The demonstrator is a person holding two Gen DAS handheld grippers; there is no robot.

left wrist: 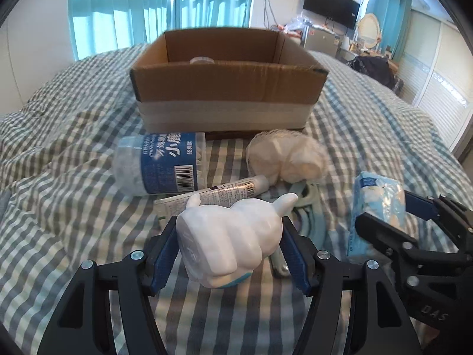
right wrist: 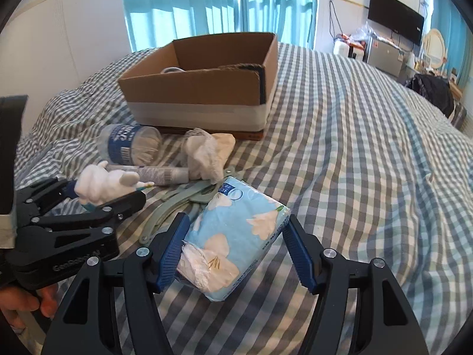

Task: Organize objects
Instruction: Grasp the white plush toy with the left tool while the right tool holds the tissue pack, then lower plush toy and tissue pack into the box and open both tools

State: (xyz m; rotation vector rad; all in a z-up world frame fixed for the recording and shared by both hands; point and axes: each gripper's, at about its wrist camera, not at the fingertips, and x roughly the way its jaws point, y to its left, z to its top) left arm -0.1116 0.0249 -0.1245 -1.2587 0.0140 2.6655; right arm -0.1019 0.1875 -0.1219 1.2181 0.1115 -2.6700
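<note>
My left gripper (left wrist: 229,244) is shut on a white rabbit-shaped figurine (left wrist: 230,236) and holds it above the checked bedspread; it also shows in the right wrist view (right wrist: 103,185). My right gripper (right wrist: 236,251) is shut on a light blue tissue pack (right wrist: 233,239), which also shows in the left wrist view (left wrist: 375,204). An open cardboard box (left wrist: 224,82) stands further back on the bed, with a round lid just visible inside.
On the bed before the box lie a clear cotton-swab jar with a blue label (left wrist: 162,162), a white tube (left wrist: 218,190), a white netted bundle (left wrist: 286,156) and pale green hangers (right wrist: 180,204). A dresser and TV (left wrist: 331,9) stand at the far right.
</note>
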